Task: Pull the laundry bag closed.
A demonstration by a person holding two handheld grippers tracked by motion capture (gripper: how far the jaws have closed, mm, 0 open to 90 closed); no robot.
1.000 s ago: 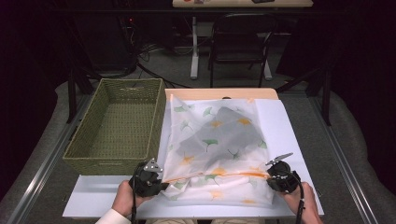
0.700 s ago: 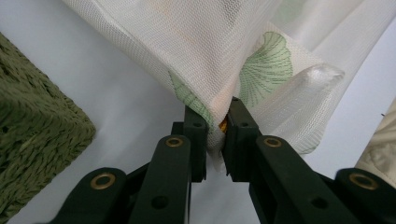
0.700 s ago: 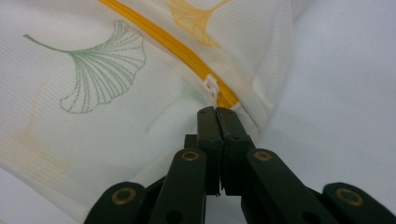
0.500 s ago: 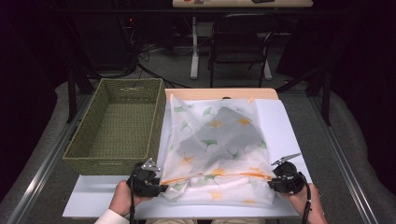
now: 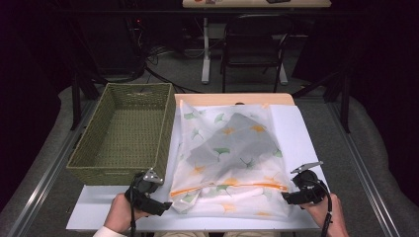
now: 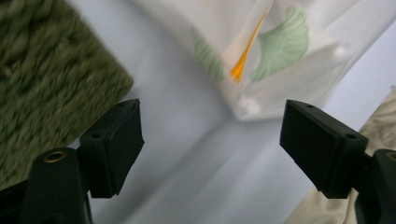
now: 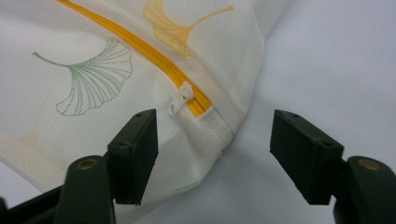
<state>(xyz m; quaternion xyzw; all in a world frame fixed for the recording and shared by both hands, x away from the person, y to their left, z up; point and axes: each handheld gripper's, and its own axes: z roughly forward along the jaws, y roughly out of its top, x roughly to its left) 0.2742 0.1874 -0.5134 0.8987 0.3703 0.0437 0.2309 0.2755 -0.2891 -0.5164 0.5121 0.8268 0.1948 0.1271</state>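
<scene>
Grey item inside white mesh ginkgo-print laundry bag (image 5: 230, 158): veiled by fabric, kind unclear.
Green woven wicker basket (image 6: 42, 79): blurred and cut by top and left edges in left gripper view.
Cream cloth (image 6: 373, 128): cropped at right edge, unidentifiable.
Person's hands (image 5: 118, 217): cut off at bottom edge in high view.

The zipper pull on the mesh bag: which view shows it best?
The right gripper view: the white zipper pull sits sharp at the orange zipper's end. The high view gives the zipper as a thin line; the left gripper view catches a short orange stretch.
</scene>
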